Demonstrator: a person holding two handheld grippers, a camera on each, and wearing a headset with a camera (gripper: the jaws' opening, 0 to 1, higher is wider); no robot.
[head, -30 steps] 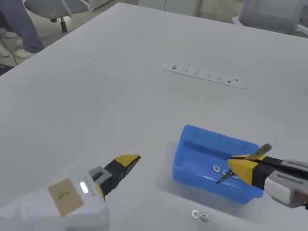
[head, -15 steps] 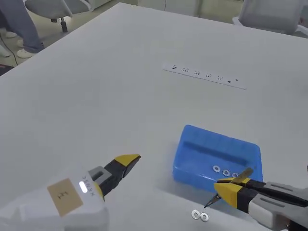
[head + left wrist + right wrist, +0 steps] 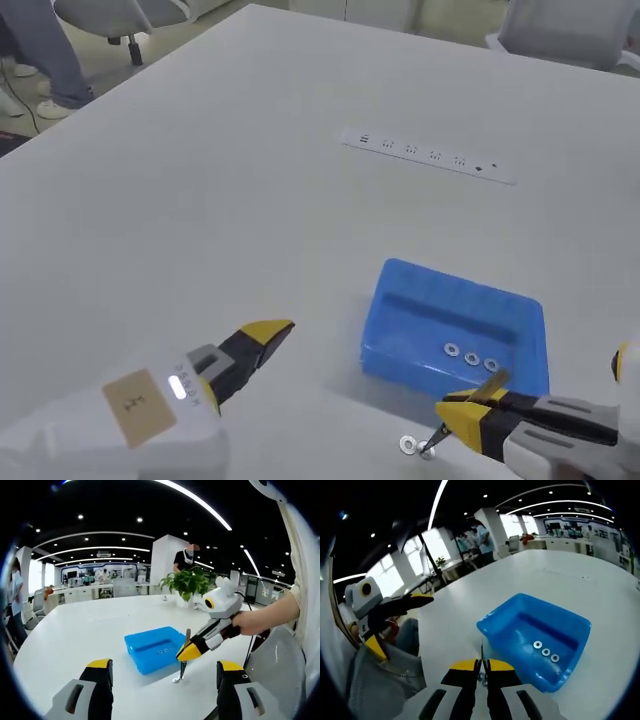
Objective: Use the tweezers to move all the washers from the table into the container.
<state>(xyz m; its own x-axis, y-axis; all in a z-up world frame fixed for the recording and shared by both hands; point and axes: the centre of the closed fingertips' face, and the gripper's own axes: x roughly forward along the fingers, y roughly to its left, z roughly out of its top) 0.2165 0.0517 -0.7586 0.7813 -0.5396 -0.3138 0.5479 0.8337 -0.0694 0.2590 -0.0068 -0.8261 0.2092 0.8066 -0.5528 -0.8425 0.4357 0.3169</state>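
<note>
The broad white desk (image 3: 250, 150) carries everything, with a long white socket strip (image 3: 428, 157) lying flat towards its far side. Nearer you sits the shallow blue plastic container (image 3: 410, 365), upright, with three small metal washers (image 3: 470, 357) in a row on its floor. Your yellow-tipped left tool (image 3: 272, 332) hovers off to the container's left — its jaws spread wide, holding nothing. Your right tool (image 3: 465, 415) is clamped narrowly on the slim metal tweezers (image 3: 183, 669), which slant down to the desk just in front of the container. Their tips reach two loose washers (image 3: 408, 445) lying side by side there — whether one is pinched, you cannot tell.
</note>
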